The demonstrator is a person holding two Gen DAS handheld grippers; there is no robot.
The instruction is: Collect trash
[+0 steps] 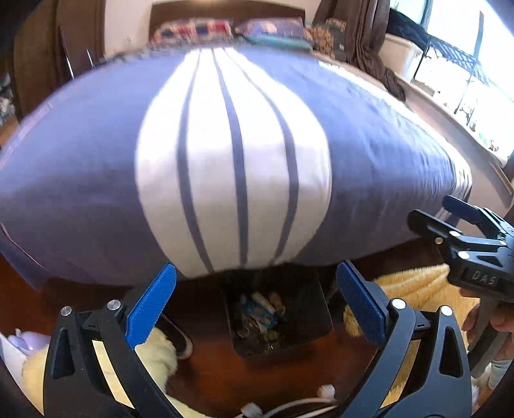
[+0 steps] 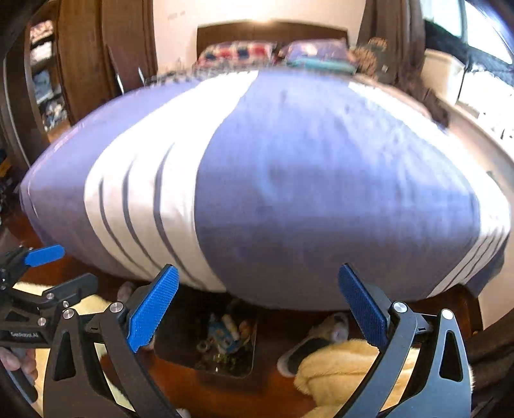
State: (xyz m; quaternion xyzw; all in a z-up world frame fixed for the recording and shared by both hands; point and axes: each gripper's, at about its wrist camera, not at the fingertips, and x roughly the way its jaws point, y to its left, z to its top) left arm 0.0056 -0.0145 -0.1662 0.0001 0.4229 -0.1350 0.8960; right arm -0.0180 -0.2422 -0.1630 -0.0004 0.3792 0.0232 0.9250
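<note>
A dark rectangular trash bin (image 1: 316, 308) stands on the wooden floor at the foot of the bed, with crumpled wrappers and scraps (image 1: 261, 313) inside. In the right wrist view the same bin (image 2: 180, 349) and its trash (image 2: 225, 336) sit low in the middle. My left gripper (image 1: 257, 304) hangs above the bin, jaws wide apart, nothing between the blue pads. My right gripper (image 2: 257, 305) is likewise open and empty above the bin. Each gripper shows in the other's view: the right one (image 1: 449, 225) at the right edge, the left one (image 2: 48, 267) at the left edge.
A bed with a purple and white striped cover (image 1: 231, 154) fills the view ahead, pillows (image 1: 199, 30) at its head. Yellow fluffy fabric (image 2: 340, 366) lies on the floor on both sides of the bin. White cables (image 1: 289, 405) lie near. A window (image 1: 465, 64) is at right.
</note>
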